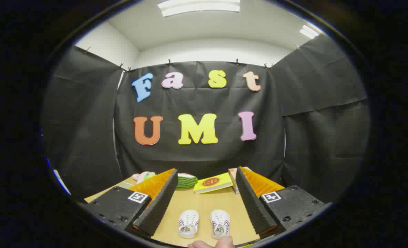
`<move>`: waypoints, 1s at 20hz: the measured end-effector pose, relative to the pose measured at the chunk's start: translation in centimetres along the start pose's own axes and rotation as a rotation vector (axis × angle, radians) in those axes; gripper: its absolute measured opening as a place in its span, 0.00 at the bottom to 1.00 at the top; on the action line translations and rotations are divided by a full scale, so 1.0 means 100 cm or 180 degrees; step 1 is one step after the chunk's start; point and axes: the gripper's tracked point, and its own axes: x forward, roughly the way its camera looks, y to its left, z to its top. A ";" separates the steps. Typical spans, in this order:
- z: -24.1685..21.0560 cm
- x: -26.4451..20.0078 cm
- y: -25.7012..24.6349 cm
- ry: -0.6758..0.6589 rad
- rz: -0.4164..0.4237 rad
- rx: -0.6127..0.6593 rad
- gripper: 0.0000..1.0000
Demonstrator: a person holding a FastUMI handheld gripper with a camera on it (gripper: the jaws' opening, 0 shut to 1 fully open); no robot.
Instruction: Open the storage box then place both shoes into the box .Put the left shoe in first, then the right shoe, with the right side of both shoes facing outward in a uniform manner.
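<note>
Your hand (211, 244) sat nearest, both shoes (204, 223) side by side on the counter (204, 201) between your wide-open, empty fingers (157, 203), yellow book (212, 182) beyond.

shoes (204, 223): 2 | book (212, 182): 1 | fingers (162, 198): 2, apart

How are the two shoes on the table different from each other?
The left-hand shoe lies nearer one finger of the open tongs; the right-hand shoe lies nearer the other. A fingertip sits just behind the right-hand shoe, not the left-hand shoe. Both are small, white with red and blue side stripes, side by side, apart, toes pointing away.
</note>
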 end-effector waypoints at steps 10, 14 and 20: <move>-0.010 0.006 0.006 0.0128 0.0065 0.0030 1.00; -0.010 0.006 0.011 0.0141 0.0085 0.0016 1.00; -0.015 0.008 0.017 0.0172 0.0125 -0.0012 1.00</move>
